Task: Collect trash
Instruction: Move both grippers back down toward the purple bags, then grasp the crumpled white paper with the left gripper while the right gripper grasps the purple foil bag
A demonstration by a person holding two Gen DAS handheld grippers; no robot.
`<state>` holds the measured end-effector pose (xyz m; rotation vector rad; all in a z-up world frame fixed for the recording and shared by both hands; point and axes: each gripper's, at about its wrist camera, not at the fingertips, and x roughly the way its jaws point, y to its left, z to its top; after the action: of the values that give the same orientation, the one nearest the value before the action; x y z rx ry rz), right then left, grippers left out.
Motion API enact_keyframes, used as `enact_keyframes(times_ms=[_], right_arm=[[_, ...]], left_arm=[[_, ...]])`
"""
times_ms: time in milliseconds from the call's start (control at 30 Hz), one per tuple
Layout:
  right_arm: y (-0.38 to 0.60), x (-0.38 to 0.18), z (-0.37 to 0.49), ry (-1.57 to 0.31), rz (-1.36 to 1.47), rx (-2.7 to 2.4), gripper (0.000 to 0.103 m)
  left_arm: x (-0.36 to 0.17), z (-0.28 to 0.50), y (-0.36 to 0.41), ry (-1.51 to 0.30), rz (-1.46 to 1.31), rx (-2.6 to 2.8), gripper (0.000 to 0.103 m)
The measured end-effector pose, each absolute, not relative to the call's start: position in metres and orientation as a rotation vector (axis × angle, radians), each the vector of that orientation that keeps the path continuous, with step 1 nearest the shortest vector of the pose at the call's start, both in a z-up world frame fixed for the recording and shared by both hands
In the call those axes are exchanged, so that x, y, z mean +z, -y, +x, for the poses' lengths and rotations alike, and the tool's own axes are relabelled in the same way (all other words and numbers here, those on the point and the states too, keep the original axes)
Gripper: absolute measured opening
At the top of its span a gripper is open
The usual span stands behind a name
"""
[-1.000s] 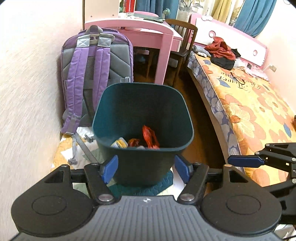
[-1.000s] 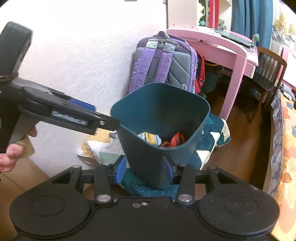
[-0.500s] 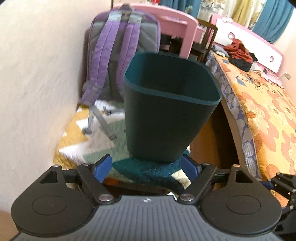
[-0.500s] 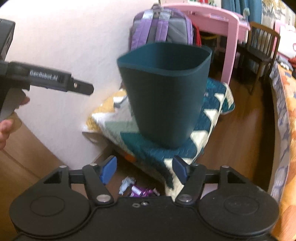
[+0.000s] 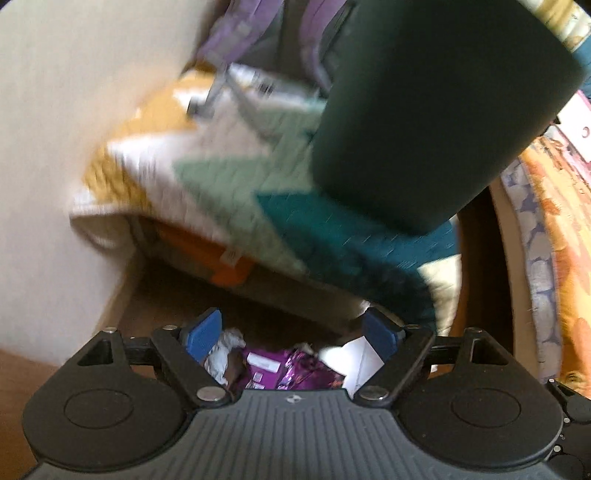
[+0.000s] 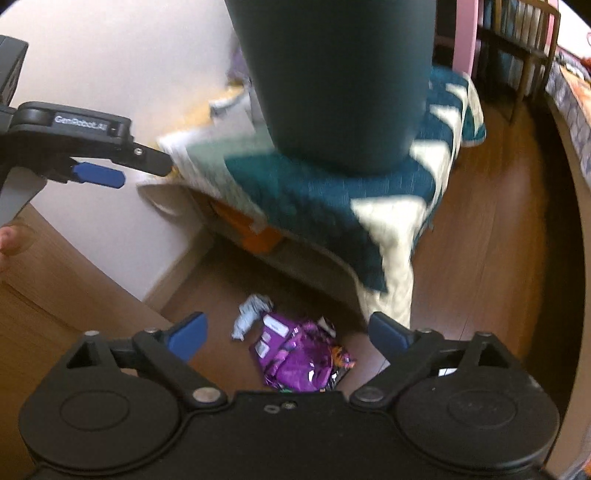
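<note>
A dark teal trash bin (image 5: 436, 122) stands on a quilted stool; it also shows in the right wrist view (image 6: 332, 85). On the wooden floor below lie a purple snack wrapper (image 6: 299, 362), a crumpled pale paper (image 6: 249, 314) and a white paper scrap (image 5: 354, 360). The wrapper (image 5: 280, 373) and crumpled paper (image 5: 221, 354) also lie between my left gripper's fingers in its view. My left gripper (image 5: 293, 334) is open and empty above them. My right gripper (image 6: 288, 332) is open and empty above the wrapper. The left gripper (image 6: 99, 162) also shows at the left of the right view.
A quilt (image 6: 332, 199) in teal, white and mustard drapes the stool by the pale wall (image 6: 122, 74). A purple backpack (image 5: 266, 33) stands behind the bin. A floral bed (image 5: 554, 229) lies at right, pink desk legs (image 6: 465, 40) and a chair (image 6: 528, 62) beyond.
Both grippers have dropped from bin height toward the floor and tilted down. The trash on the floor has come into view between the fingers. Both stay open.
</note>
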<state>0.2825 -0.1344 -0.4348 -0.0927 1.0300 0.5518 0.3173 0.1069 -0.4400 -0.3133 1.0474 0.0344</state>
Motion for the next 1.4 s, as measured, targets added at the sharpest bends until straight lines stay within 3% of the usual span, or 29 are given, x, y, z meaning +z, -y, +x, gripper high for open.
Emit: enact_keyframes(times_ms=[167, 267, 667, 1000, 1233, 1300, 1400], right_arm=[[0.130, -0.509, 0.288, -1.080, -0.128, 0.547, 0.100], [0.125, -0.559, 0.294, -1.113, -0.155, 0.554, 0.101], [0.044, -0.714, 0.268, -1.081, -0.541, 0.718, 0.100], [0.010, -0.777, 0.242, -0.912, -0.841, 0.803, 0.098], [0.001, -0.803, 0.228, -0.891, -0.987, 0.792, 0.093], [0.001, -0.804, 0.227, -0.880, -0.989, 0.788, 0.091], [0.001, -0.800, 0.225, -0.884, -0.968, 0.757, 0.078]], left_arm=[[-0.517, 0.314, -0.107, -1.071, -0.278, 0.053, 0.087], [-0.567, 0.317, -0.106, -1.102, -0.249, 0.059, 0.101], [-0.737, 0.325, -0.124, -1.225, -0.292, 0.168, 0.101], [-0.810, 0.339, -0.134, -1.279, -0.293, 0.239, 0.101], [-0.842, 0.353, -0.137, -1.315, -0.334, 0.255, 0.101], [-0.848, 0.355, -0.139, -1.322, -0.359, 0.262, 0.101], [-0.855, 0.356, -0.140, -1.320, -0.382, 0.261, 0.100]])
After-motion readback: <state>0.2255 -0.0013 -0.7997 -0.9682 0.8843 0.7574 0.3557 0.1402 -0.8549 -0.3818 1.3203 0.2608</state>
